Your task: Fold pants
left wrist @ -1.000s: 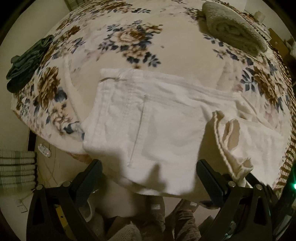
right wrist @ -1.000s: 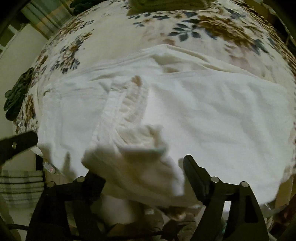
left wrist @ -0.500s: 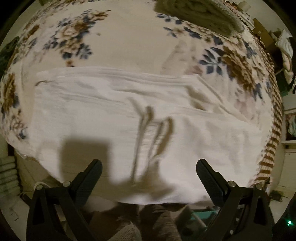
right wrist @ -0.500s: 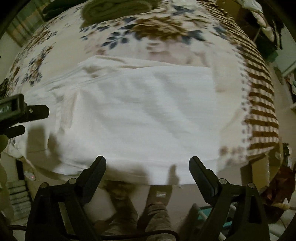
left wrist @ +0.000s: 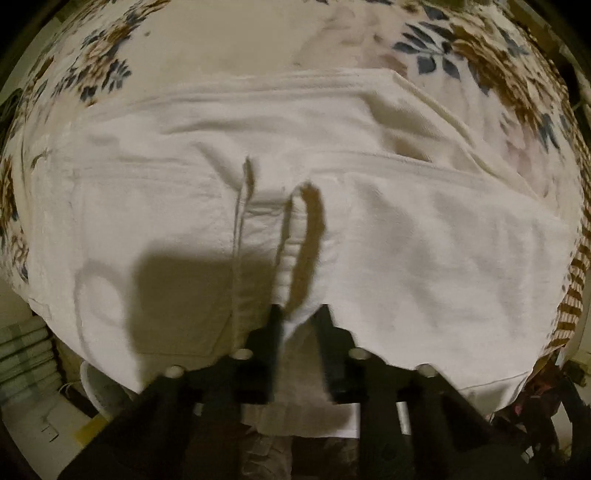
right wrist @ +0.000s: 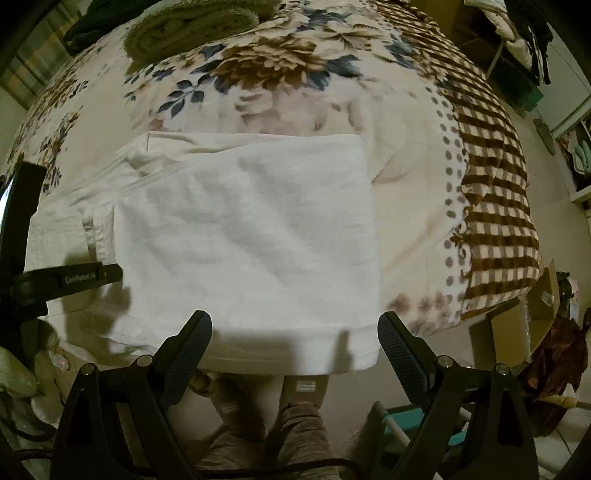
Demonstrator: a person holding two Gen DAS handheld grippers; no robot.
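Observation:
The white pants (left wrist: 406, 236) lie folded lengthwise across the near edge of a floral blanket (left wrist: 229, 44). In the left wrist view my left gripper (left wrist: 299, 317) is shut on a pinched ridge of the pants' near edge, with creases running up from the grip. In the right wrist view the pants (right wrist: 251, 229) end in a square edge at the right. My right gripper (right wrist: 293, 332) is open and empty, its fingers wide apart just in front of the pants' near edge. The left gripper (right wrist: 92, 275) shows at the left there.
A rolled olive towel (right wrist: 192, 26) lies at the far side of the blanket (right wrist: 406, 155). A brown checked border (right wrist: 495, 206) runs along the blanket's right edge. The person's legs (right wrist: 295, 417) stand below the near edge. Clutter and shelves (right wrist: 554, 110) are at the right.
My left gripper has closed on the pants' near edge, pinching up a ridge. My right gripper let go of the bunched leg a second ago and now stays open by the flattened cloth.

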